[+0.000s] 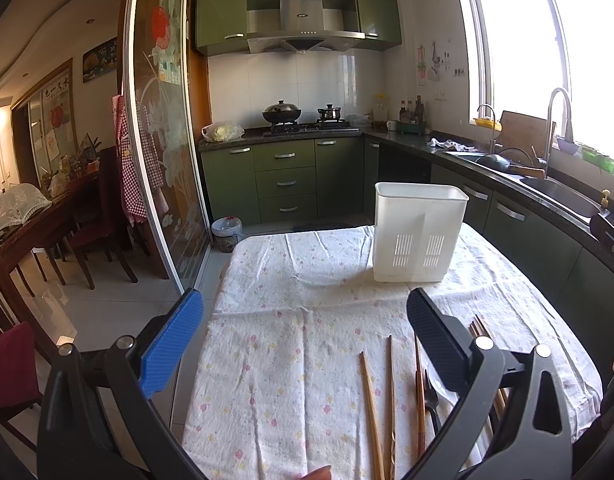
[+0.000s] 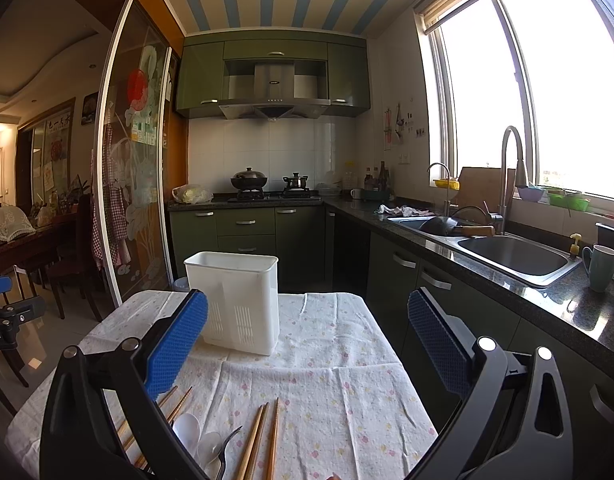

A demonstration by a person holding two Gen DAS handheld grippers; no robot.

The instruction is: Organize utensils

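Note:
A white plastic utensil holder (image 1: 419, 236) (image 2: 235, 300) stands upright and empty-looking at the far side of a table with a flowered cloth (image 1: 291, 320) (image 2: 327, 380). Several wooden chopsticks (image 1: 373, 412) (image 2: 263, 440) lie on the near part of the cloth, with a dark fork (image 1: 431, 396) (image 2: 227, 448) and white spoons (image 2: 189, 430) among them. My left gripper (image 1: 305, 312) is open and empty above the near cloth. My right gripper (image 2: 307, 320) is open and empty above the cloth, in front of the holder.
Green kitchen cabinets and a dark counter (image 2: 507, 272) with a sink (image 2: 519, 256) run along the right. A stove with a wok (image 1: 282, 114) is at the back. A glass sliding door (image 1: 163, 140) and dining chairs (image 1: 95, 220) stand to the left.

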